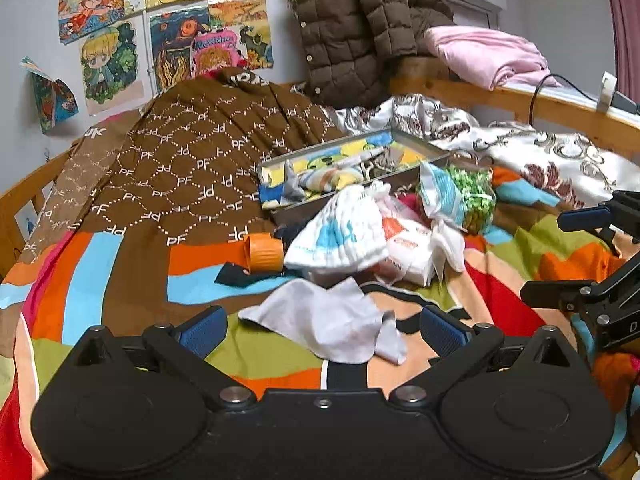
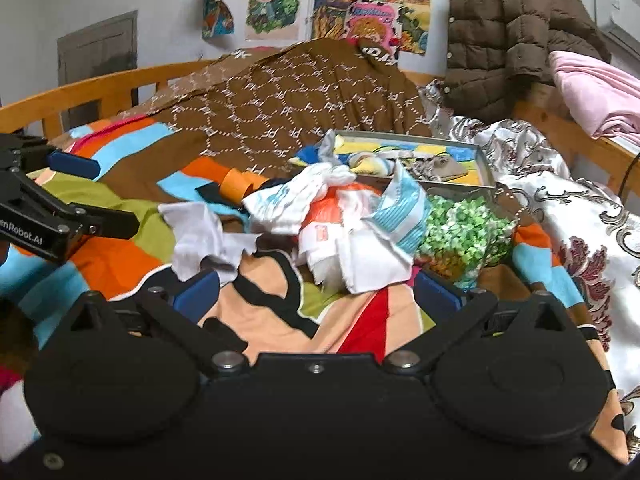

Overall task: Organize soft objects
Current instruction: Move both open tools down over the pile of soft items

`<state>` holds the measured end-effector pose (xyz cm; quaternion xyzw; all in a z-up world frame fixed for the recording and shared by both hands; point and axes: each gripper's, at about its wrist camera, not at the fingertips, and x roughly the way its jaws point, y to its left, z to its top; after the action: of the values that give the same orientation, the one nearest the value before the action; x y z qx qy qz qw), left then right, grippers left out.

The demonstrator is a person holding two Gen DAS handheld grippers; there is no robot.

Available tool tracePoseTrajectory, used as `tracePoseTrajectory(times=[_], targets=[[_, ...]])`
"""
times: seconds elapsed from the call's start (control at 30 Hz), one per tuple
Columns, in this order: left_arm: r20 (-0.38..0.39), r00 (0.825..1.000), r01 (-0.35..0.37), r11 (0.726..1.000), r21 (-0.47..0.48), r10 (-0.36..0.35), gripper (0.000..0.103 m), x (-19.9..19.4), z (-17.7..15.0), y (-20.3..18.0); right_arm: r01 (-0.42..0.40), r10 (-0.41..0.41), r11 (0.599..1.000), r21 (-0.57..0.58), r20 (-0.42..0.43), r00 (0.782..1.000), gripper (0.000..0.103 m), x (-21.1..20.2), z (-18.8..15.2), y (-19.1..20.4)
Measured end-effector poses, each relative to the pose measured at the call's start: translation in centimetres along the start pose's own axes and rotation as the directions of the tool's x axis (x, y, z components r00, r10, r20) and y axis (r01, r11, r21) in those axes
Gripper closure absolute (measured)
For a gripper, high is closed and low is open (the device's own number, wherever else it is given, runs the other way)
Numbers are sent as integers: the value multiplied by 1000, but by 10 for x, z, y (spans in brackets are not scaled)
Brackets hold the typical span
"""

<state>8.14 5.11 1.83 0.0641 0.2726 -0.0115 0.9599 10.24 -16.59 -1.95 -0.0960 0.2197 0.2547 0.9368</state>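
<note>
A crumpled white cloth (image 1: 328, 328) (image 2: 200, 236) lies on the striped bedspread between the open fingers of my left gripper (image 1: 324, 330) without touching them. Behind it a heap holds a white-and-blue pouch (image 1: 340, 232) (image 2: 288, 200), an orange-and-white tissue pack (image 1: 404, 248) (image 2: 332, 232), a blue-striped cloth (image 1: 440, 196) (image 2: 400, 216) and a green patterned bag (image 1: 472, 196) (image 2: 460, 232). A shallow metal tray (image 1: 280, 162) (image 2: 486, 168) behind the heap holds small fabric items. My right gripper (image 2: 316, 290) (image 1: 560, 256) is open just short of the heap, holding nothing. In the right wrist view my left gripper (image 2: 100, 192) shows at the left.
An orange roll (image 1: 262, 252) (image 2: 240, 186) and a dark fabric scrap (image 1: 236, 276) lie left of the heap. A brown quilt (image 1: 192, 160) covers the back of the bed. A brown puffy jacket (image 1: 352, 32) and a pink blanket (image 1: 484, 54) hang over the wooden rail (image 1: 520, 100). A floral satin cover (image 2: 580, 208) lies at the right.
</note>
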Motion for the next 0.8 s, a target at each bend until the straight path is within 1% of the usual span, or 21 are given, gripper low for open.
tracePoseTrajectory(times=[0.17,0.33,0.47,0.67,0.8], targets=[[-35,999,4,1000,21,-4,1,5,-5,-1,-30,29,999,-21,-30,999,1,8,-9,10],[-73,997,8,999,38,-5,1,13,-6,0,-44,42,999,-31,-53,998,1,15,-11,16],[-88,996,15,998,67,-9,1,19,-5,1,-50,48,998,-43,-66,997,1,25,-12,20],[-92,996,22,994,105,-13,1,25,-2,8,-34,29,995,-93,-53,998,1,38,-11,22],[-102,995,33,986,163,-16,1,29,7,14,-22,18,991,-134,-32,999,1,47,-4,22]])
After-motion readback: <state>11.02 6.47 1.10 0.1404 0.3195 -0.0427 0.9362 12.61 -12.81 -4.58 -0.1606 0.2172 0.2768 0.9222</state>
